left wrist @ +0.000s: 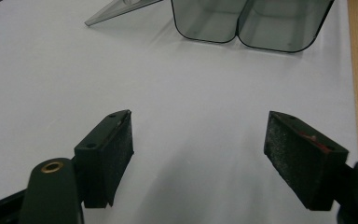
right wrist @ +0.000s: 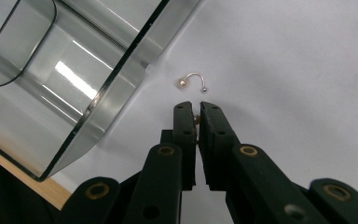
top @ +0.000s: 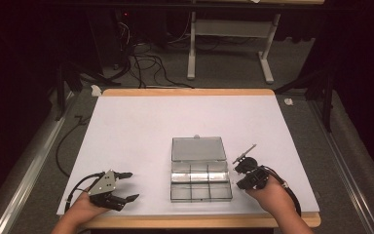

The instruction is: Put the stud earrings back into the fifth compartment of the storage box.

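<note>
The right gripper (right wrist: pixel 196 106) is sitting at about four o'clock from the clear box (top: pixel 200 170), and its jaws are pressed nearly together on a tiny gold bit (right wrist: pixel 196 119) – I cannot tell for sure what that bit is. Just past the tips, at twelve o'clock from them, a little hooked earring (right wrist: pixel 192 80) with a pearl ball is lying on the white table (top: pixel 141 126), very near the box wall.

The left gripper (top: pixel 128 185) is resting at eight o'clock from the box, with its jaws wide apart and nothing between them.

Here is what could go wrong. The earring is so small and thin that the jaws could be sliding off it, or flicking it away across the table. The gold bit could be slipping out – it is only pinched at the very tips. The box is light too, so a bump from the right gripper could be pushing it, since nothing is holding it down.
</note>
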A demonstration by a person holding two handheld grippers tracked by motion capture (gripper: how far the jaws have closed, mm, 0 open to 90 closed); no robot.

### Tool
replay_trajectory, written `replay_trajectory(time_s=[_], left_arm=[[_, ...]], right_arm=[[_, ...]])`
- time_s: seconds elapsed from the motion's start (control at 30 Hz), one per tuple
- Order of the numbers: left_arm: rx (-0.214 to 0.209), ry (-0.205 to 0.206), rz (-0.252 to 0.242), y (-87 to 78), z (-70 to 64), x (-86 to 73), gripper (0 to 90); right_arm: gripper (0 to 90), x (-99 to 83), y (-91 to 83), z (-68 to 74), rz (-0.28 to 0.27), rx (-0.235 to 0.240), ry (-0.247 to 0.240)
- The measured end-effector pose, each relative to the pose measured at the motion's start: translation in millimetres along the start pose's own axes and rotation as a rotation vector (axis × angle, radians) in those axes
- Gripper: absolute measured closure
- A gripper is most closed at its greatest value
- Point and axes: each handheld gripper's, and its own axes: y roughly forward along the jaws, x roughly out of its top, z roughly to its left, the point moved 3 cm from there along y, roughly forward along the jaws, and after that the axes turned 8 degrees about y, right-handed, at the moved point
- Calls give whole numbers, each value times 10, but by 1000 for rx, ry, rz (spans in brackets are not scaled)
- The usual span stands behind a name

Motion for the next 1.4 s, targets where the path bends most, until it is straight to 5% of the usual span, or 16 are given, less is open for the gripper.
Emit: replay_trajectory(time_s=[0.73, 1.4], left_arm=[[2, 3, 3, 0, -1, 0, 244], [0, 3, 1, -1, 0, 0, 244]], right_arm=[[863, -18, -237, -24, -6, -7, 11], [862, 122, -371, 233, -13, 14, -41]])
